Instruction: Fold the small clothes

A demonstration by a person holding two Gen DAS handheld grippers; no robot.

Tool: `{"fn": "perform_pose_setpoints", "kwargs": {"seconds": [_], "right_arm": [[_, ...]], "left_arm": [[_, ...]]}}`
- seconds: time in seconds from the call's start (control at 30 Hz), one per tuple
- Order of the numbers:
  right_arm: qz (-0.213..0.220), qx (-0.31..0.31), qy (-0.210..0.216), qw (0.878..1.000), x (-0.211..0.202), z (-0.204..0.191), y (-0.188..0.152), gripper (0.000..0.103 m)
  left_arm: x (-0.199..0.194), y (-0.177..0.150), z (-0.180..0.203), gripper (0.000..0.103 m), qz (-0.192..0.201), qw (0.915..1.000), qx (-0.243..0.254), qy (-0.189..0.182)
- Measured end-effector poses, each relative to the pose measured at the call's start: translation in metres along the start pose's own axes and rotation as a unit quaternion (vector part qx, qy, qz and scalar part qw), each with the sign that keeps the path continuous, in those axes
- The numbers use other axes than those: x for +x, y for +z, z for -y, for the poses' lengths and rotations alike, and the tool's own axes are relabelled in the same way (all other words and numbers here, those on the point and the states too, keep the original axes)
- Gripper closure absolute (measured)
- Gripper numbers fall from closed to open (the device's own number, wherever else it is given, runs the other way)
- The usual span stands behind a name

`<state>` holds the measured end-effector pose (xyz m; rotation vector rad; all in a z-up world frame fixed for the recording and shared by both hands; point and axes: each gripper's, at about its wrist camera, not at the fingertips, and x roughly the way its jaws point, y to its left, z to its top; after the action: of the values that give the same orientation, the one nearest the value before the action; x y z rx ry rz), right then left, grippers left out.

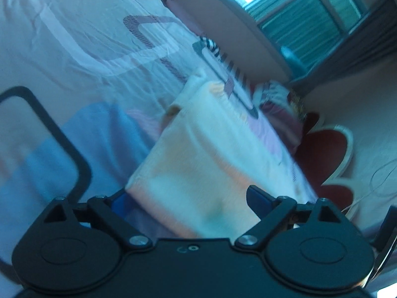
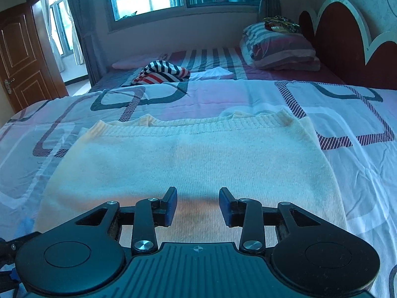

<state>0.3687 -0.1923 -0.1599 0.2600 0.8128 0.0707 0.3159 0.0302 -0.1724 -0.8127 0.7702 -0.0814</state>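
The cream-white knitted sweater (image 2: pixel 193 164) lies flat on the bed's quilt with its pink, grey and striped square pattern (image 2: pixel 347 114), ribbed hem at the far side, spread out, it seems, so an edge can be taken and folded over. The right gripper (image 2: pixel 198 204) hovers over its near edge, jaws partly apart with nothing between them. The left gripper (image 1: pixel 188 201) has its jaws spread wide over the same sweater (image 1: pixel 198 154), gripping nothing; its view is tilted and blurred.

Only the right view shows the room plainly: a striped red, white and navy garment (image 2: pixel 161 73) well beyond the sweater, probably awaiting its turn, a striped pillow (image 2: pixel 280 47) by the scalloped red-brown headboard (image 2: pixel 340 39), and a wooden door (image 2: pixel 22 57).
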Motion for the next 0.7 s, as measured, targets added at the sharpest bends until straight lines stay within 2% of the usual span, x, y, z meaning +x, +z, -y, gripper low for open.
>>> {"fn": "perform_pose_setpoints", "kwargs": {"seconds": [0.17,0.23,0.27,0.33,0.37,0.4,0.43,0.53,0.7], "right_arm": [[0.001,-0.002,-0.010,1.000,0.009,0.001,0.000,0.066],[0.003,-0.009,-0.014,1.000,0.012,0.000,-0.001,0.066],[0.003,-0.013,-0.014,1.000,0.013,0.000,-0.002,0.066],[0.004,-0.015,-0.014,1.000,0.013,0.000,-0.004,0.066],[0.004,-0.018,-0.013,1.000,0.014,-0.001,-0.006,0.066],[0.000,-0.023,-0.014,1.000,0.016,-0.002,-0.009,0.066],[-0.004,-0.035,-0.016,0.999,0.019,-0.004,-0.013,0.066],[0.010,-0.082,-0.027,0.996,0.021,-0.014,-0.022,0.065],[0.037,-0.113,-0.018,0.993,0.028,-0.012,-0.037,0.065]], "left_arm": [[0.011,-0.001,-0.003,0.026,0.031,0.9988,-0.029,-0.023],[0.019,0.003,-0.004,0.039,0.040,0.9980,-0.041,-0.026],[0.023,0.005,-0.005,0.043,0.044,0.9974,-0.051,-0.028],[0.029,0.008,-0.006,0.065,0.046,0.9968,-0.060,-0.029],[0.033,0.009,-0.007,0.072,0.042,0.9965,-0.066,-0.029],[0.037,0.010,-0.009,0.088,0.038,0.9963,-0.072,-0.027],[0.040,0.009,-0.011,0.096,0.034,0.9961,-0.077,-0.024],[0.040,0.009,-0.011,0.096,0.037,0.9966,-0.071,-0.019],[0.028,0.008,0.018,0.098,0.067,0.9977,-0.006,-0.011]]}}
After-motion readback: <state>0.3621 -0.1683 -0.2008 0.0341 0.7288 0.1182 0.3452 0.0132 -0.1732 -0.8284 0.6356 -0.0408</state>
